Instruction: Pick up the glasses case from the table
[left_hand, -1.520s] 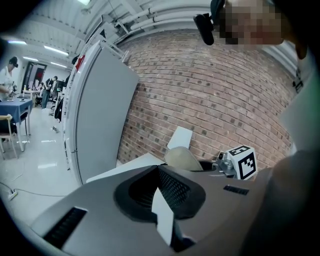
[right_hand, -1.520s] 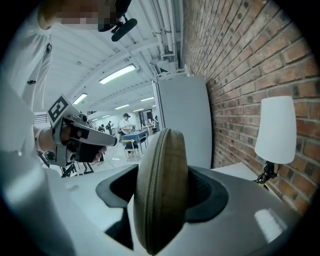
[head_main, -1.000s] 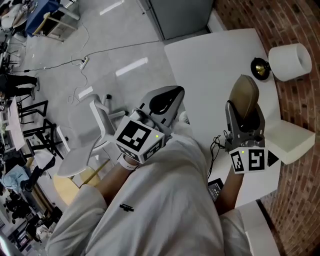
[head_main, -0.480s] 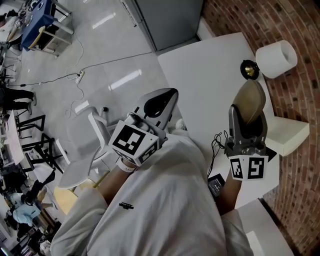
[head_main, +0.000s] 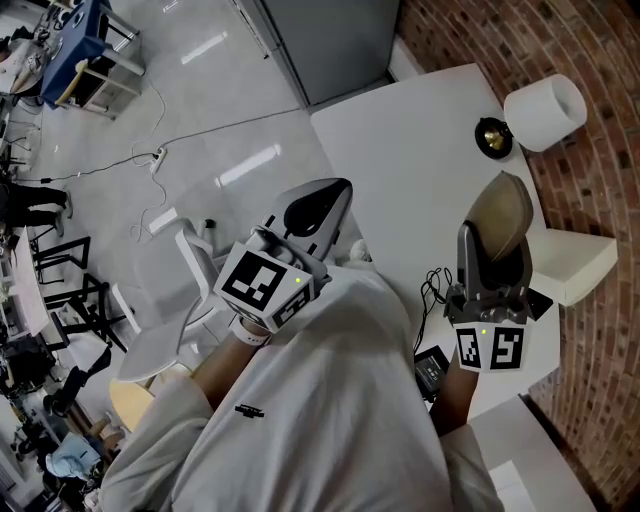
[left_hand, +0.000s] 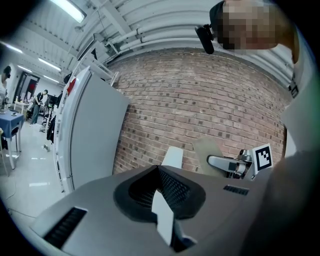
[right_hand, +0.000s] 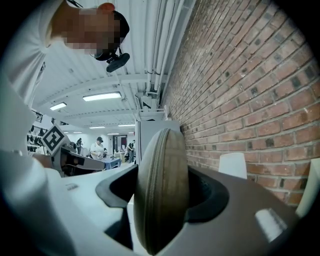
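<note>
Glasses case (head_main: 500, 212) is clamped between the jaws of the right gripper (head_main: 492, 250), over the right side of the white table (head_main: 400, 150), close to the brick wall (head_main: 610, 180). In the right gripper view the glasses case (right_hand: 162, 195) stands on edge with its zip seam facing the camera, and both jaws press against its flat sides. Farther along the table stand a white cylinder (head_main: 545, 112) and a small brass object (head_main: 492, 137). A white box (head_main: 578, 265) lies just right of the gripper. The left gripper (head_main: 335, 197) hangs by the table's left edge, well apart from the case, its jaws closed together on nothing. A black cable (head_main: 432, 290) lies on the near part of the table.
</note>
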